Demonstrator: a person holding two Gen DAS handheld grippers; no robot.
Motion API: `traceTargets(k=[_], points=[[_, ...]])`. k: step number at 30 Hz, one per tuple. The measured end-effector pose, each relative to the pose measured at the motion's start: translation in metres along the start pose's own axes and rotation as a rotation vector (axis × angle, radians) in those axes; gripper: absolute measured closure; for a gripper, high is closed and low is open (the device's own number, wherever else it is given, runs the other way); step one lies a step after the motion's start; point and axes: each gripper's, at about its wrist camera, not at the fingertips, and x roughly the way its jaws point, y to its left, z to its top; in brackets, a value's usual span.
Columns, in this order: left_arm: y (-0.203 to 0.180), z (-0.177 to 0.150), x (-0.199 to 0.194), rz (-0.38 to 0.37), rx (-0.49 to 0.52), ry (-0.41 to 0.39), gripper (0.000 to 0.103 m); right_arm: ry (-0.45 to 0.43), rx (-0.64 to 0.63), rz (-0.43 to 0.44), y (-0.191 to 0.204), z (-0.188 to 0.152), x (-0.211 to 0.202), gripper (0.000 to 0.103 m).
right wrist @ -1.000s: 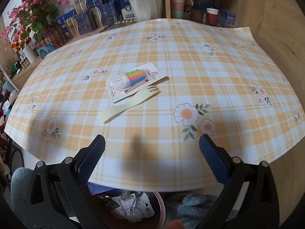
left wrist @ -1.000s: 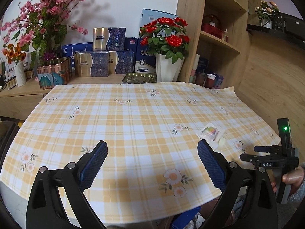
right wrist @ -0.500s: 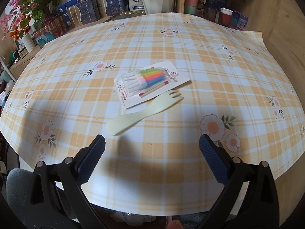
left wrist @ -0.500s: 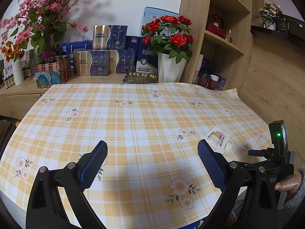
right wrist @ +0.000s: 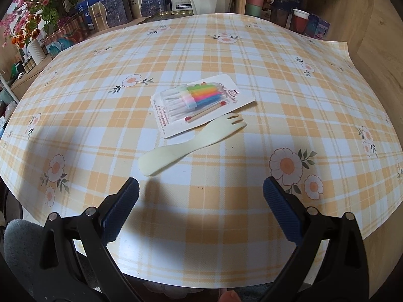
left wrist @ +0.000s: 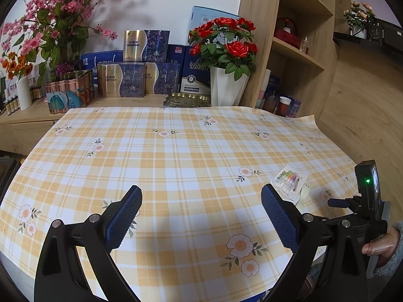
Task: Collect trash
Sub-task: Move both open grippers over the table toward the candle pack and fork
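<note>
The right claw (right wrist: pixel 201 203) hung spread wide and empty over the near edge of the counter (right wrist: pixel 252 50), which was covered in an orange-and-white plaid cloth with flowers. Just ahead of it, a little left of its centre line, lay a pale plastic fork (right wrist: pixel 192 144) aslant, handle end nearest the left finger and tines pointing away to the right. The fork's tine end touched the near edge of a candle pack (right wrist: pixel 201 104), a white card with coloured candles and two matches under a clear blister, which lay flat just beyond the fork. Neither item touched the claw. The left claw (left wrist: pixel 201 216) was likewise spread and empty, over bare cloth well to the left of both items; from its view the candle pack (left wrist: pixel 289 182) and fork (left wrist: pixel 305 190) sat past its right finger, near the right claw's body (left wrist: pixel 362 201). Compared with a second earlier, the right claw had moved forward over the counter, so the fork and pack lay closer to its fingers, while the items themselves had not shifted.
</note>
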Motion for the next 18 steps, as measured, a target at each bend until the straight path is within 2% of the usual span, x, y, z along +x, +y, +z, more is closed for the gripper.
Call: traceTargets(k=[13,18], points=[[-0.001,-0.005,0.009,0.010,-0.003,0.023,0.010,0.002,0.042,-0.017,-0.009,0.010,0.013,0.006],[-0.003,-0.005,0.012,-0.001,-0.008,0.024,0.010,-0.012,0.117,0.015,-0.013,0.024,0.016,0.006]])
